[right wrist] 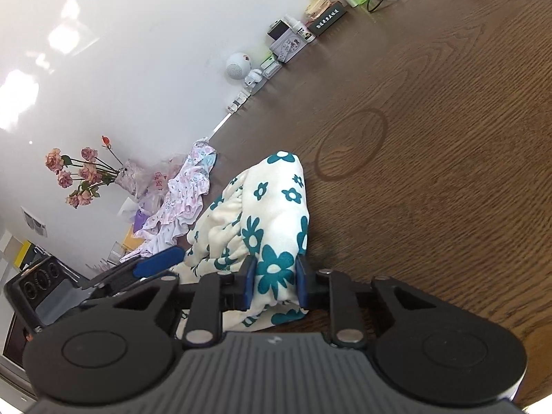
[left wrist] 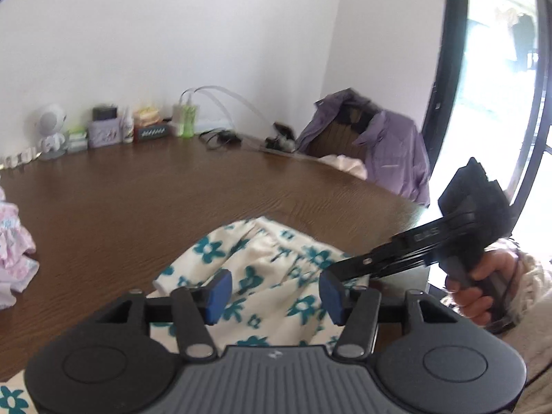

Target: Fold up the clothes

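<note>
Now your right gripper (right wrist: 274, 284) pinches floral garment (right wrist: 265, 207), bunched on table (right wrist: 448, 172); left gripper (left wrist: 272, 291) gapes wide, probably just above cloth; likely mid-fold; grip second edge

White walls (left wrist: 138, 34), dark wooden table (left wrist: 138, 200) (bright window (left wrist: 496, 86))

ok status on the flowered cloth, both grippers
Right gripper shut on flowered cloth, lifting a bunch. Left gripper open over it, gripping nothing. Pink garment lies apart; table ahead unobstructed.
</note>
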Tool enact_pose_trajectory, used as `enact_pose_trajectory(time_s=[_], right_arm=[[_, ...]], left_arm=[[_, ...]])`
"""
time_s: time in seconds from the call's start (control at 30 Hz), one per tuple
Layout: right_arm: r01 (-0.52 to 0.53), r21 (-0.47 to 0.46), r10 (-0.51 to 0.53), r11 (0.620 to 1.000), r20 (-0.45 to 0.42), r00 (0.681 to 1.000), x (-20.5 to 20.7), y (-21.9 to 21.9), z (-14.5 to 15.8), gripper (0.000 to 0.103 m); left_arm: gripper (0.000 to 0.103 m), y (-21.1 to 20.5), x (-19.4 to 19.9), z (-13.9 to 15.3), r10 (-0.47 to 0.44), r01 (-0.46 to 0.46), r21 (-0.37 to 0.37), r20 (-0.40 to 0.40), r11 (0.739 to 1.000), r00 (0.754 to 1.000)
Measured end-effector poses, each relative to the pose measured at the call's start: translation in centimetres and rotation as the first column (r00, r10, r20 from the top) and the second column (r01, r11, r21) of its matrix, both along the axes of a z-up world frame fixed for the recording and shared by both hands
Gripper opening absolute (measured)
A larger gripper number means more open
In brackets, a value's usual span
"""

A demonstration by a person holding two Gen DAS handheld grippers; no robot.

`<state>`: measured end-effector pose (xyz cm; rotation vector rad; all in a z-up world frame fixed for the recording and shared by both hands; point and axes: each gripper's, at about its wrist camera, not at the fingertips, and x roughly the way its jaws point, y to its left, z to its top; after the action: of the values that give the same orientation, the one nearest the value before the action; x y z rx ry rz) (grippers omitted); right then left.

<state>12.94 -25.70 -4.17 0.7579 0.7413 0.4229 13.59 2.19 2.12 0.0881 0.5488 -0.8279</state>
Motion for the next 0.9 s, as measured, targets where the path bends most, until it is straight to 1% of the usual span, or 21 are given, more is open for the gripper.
enact_pose_trajectory(time_s=[0.07,0.13,0.23,0.27,0.3,0.33,0.37,0.4,0.43,0.47,0.5,0.53,0.57,0.6,0.77,0.83,0.9], right_arm=[[-0.003,-0.019,0.003,1.0,0.001,1.0,0.1,0.1,0.3,0.021],[-0.009,-0.038,0.009,0.999,0.001,1.0,0.3,0.2,0.6,0.021],[-0.022,-0.077,0.022,0.997,-0.001,1.0,0.5,0.1,1.3,0.021],[-0.023,-0.1,0.023,0.995,0.003,1.0,0.5,0.0,1.6,0.02],[-0.023,-0.127,0.024,0.992,0.007,1.0,0.5,-0.1,2.0,0.02],[-0.02,-0.156,0.022,0.988,0.013,1.0,0.5,-0.3,2.4,0.02],[-0.017,-0.182,0.021,0.983,0.018,1.0,0.4,-0.6,2.8,0.02],[-0.014,-0.209,0.02,0.978,0.024,1.0,0.4,-0.9,3.1,0.02],[-0.011,-0.235,0.019,0.972,0.029,0.999,0.3,-1.1,3.5,0.02],[-0.007,-0.255,0.017,0.967,0.036,0.999,0.3,-1.4,3.8,0.02],[0.0,-0.255,0.012,0.967,0.045,0.999,0.2,-1.7,3.8,0.023],[0.008,-0.248,0.006,0.969,0.053,0.999,0.0,-2.1,3.7,0.03],[0.02,-0.216,-0.008,0.976,0.057,0.998,-0.2,-2.5,3.3,0.033],[0.033,-0.185,-0.022,0.982,0.061,0.998,-0.4,-3.0,2.8,0.041],[0.071,-0.037,-0.07,0.997,0.028,0.997,-0.8,-4.2,0.1,0.041],[0.081,-0.014,-0.08,0.997,0.035,0.996,-0.8,-3.7,-0.3,0.041],[0.093,-0.028,-0.092,0.995,0.049,0.995,-0.8,-2.9,-0.3,0.042]], left_arm=[[0.084,-1.6,-0.6,-0.3,-0.024,0.019,0.109,0.043,0.994,0.999],[0.084,-3.1,-1.3,-0.6,-0.052,0.033,0.218,0.083,0.975,0.995],[0.082,-5.4,-2.0,-1.1,-0.099,0.044,0.373,0.13,0.927,0.987],[0.081,-5.8,-1.5,-1.5,-0.102,0.045,0.408,0.118,0.912,0.988],[0.079,-6.2,-0.8,-1.7,-0.105,0.052,0.426,0.101,0.903,0.989],[0.07,-6.5,-0.1,-2.0,-0.107,0.062,0.434,0.08,0.899,0.991],[0.06,-6.8,0.6,-2.2,-0.109,0.075,0.433,0.055,0.898,0.993],[0.057,-6.8,1.4,-2.4,-0.109,0.093,0.402,0.016,0.911,0.994],[0.046,-6.9,2.1,-2.6,-0.11,0.11,0.371,-0.022,0.922,0.994],[0.041,-7.0,2.7,-2.7,-0.113,0.123,0.344,-0.049,0.931,0.992],[0.041,-7.0,3.0,-2.9,-0.109,0.122,0.325,-0.058,0.938,0.992],[0.041,-6.8,3.1,-3.1,-0.103,0.118,0.306,-0.066,0.945,0.993],[0.041,-6.6,3.2,-3.2,-0.096,0.114,0.287,-0.074,0.951,0.993],[0.041,-6.4,3.3,-3.3,-0.09,0.109,0.268,-0.082,0.957,0.993],[0.041,-5.7,3.5,-3.7,-0.073,0.089,0.205,-0.087,0.975,0.994],[0.041,-5.5,3.4,-3.7,-0.068,0.082,0.189,-0.081,0.979,0.994],[0.041,-5.6,3.3,-3.8,-0.067,0.079,0.186,-0.067,0.979,0.996]])
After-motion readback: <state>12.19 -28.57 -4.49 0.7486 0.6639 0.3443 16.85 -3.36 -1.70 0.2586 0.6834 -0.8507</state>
